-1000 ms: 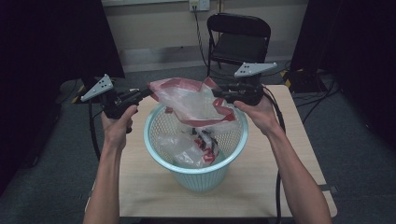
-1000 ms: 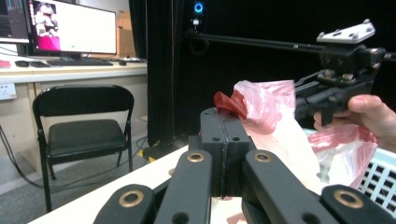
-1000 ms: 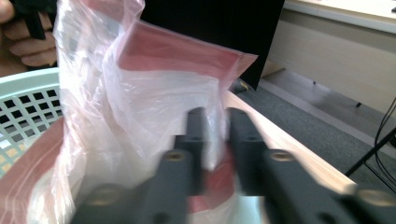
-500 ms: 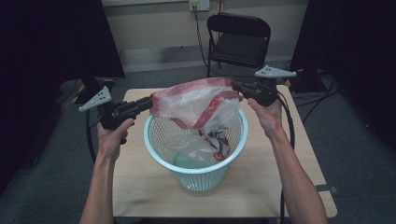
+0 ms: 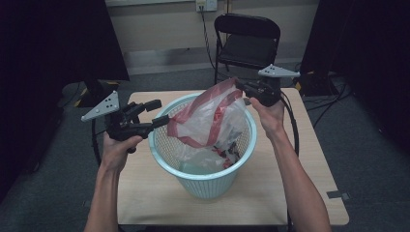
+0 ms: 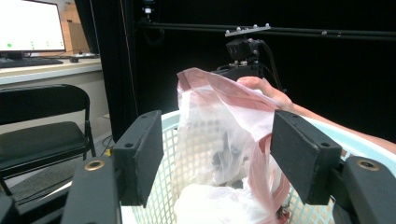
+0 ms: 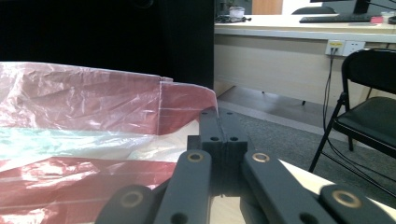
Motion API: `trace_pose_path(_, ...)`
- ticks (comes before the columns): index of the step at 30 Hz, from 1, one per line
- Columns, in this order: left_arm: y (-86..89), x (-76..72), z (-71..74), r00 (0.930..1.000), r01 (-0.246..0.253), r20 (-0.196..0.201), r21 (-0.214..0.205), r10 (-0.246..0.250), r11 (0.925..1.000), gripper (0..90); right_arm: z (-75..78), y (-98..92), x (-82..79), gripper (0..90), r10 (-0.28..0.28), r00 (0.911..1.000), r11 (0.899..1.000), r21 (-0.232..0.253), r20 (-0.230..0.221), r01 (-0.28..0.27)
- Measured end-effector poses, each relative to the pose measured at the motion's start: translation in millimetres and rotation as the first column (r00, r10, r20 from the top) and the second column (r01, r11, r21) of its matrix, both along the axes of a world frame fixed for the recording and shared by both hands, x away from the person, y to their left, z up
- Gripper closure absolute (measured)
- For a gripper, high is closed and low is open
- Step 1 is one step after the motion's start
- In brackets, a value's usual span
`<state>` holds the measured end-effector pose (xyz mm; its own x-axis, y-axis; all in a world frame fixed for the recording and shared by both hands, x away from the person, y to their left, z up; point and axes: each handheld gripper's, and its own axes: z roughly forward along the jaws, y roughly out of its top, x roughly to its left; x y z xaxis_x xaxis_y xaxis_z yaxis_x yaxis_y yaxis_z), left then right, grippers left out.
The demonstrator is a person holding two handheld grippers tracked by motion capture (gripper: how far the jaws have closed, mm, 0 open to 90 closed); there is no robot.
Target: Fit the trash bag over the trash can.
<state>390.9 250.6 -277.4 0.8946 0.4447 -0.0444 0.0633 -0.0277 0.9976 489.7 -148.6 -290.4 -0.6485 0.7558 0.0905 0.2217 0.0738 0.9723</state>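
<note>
Red-edged clear plastic, the bag (image 5: 212,118) hangs mid-frame over the pale blue basket (image 5: 203,176), its top edge pinched in the right gripper (image 5: 240,86). The left gripper (image 5: 162,112), jaws just spread wide and empty at centre left, has let go; next, I judge, it must re-grip the bag's rim to stretch it over the basket's.

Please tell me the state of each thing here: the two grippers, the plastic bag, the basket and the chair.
left gripper: jaws open, just opened, bag edge let go.
right gripper: shut on the bag's rim.
plastic bag: red-edged, hanging from one corner, partly inside the basket.
basket: upright on the table, holding crumpled plastic at the bottom.
folding chair: unfolded, empty, behind the table.
table: bears the basket.
</note>
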Motion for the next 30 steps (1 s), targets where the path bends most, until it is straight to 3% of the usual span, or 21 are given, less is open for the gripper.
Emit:
trace_pose_path(7, -9.7, -4.7, 0.0, 0.9993, 0.037, -0.011, -0.006, -0.037, 0.9993, 30.2, -3.0, 0.0, 6.9, 90.0, -0.035, 0.9993, 0.999, 0.000, -0.013, 0.035)
trace_pose_path(11, -22.6, 1.9, 1.7, 0.9988, 0.044, -0.021, 0.034, -0.044, 0.9984, 33.6, -2.1, 6.8, 5.0, 90.0, -0.014, 0.9999, 1.000, 0.008, -0.004, 0.014)
trace_pose_path(13, -24.8, 5.9, 0.7, 0.9984, 0.053, -0.020, 0.056, -0.052, 0.9970, 61.8, -0.2, 9.5, 2.1, 90.0, 0.005, 1.0000, 1.000, 0.012, 0.007, -0.005)
trace_pose_path(16, -18.0, 17.1, -0.8, 0.9988, 0.020, -0.045, 0.035, -0.018, 0.9992, 89.2, 3.5, 7.5, -2.1, 90.0, 0.026, 0.9994, 0.999, 0.031, 0.022, -0.027)
trace_pose_path(19, -2.3, 25.6, 1.2, 0.9980, -0.051, -0.038, 0.013, 0.051, 0.9986, 90.0, 5.1, 2.5, -3.5, 90.0, 0.034, 0.9990, 0.999, 0.026, 0.029, -0.034)
trace_pose_path(22, 13.9, 39.7, -0.7, 0.9887, -0.140, -0.056, -0.005, 0.139, 0.9902, 90.0, 4.6, -4.8, -1.5, 90.0, 0.066, 0.9975, 0.997, 0.049, 0.028, -0.067)
trace_pose_path(25, 21.0, 57.2, -11.8, 0.9725, -0.208, -0.098, 0.045, 0.211, 0.9771, 90.0, 0.1, -6.7, 1.2, 90.0, 0.093, 0.9956, 0.994, 0.049, 0.014, -0.093)
trace_pose_path(27, 22.5, 66.0, -21.4, 0.9662, -0.216, -0.132, 0.057, 0.221, 0.9748, 90.0, -3.5, -3.3, 1.5, 90.0, 0.091, 0.9958, 0.996, 0.015, 0.010, -0.091)
trace_pose_path(28, 23.8, 70.4, -27.0, 0.9597, -0.230, -0.150, 0.065, 0.237, 0.9710, 90.0, -6.1, -2.3, 2.1, 90.0, 0.097, 0.9953, 0.995, 0.012, 0.005, -0.097)
trace_pose_path(30, 26.5, 77.9, -40.2, 0.9524, -0.231, -0.189, 0.066, 0.239, 0.9708, 90.0, -12.4, -2.4, 4.1, 90.0, 0.115, 0.9933, 0.993, 0.013, -0.007, -0.115)
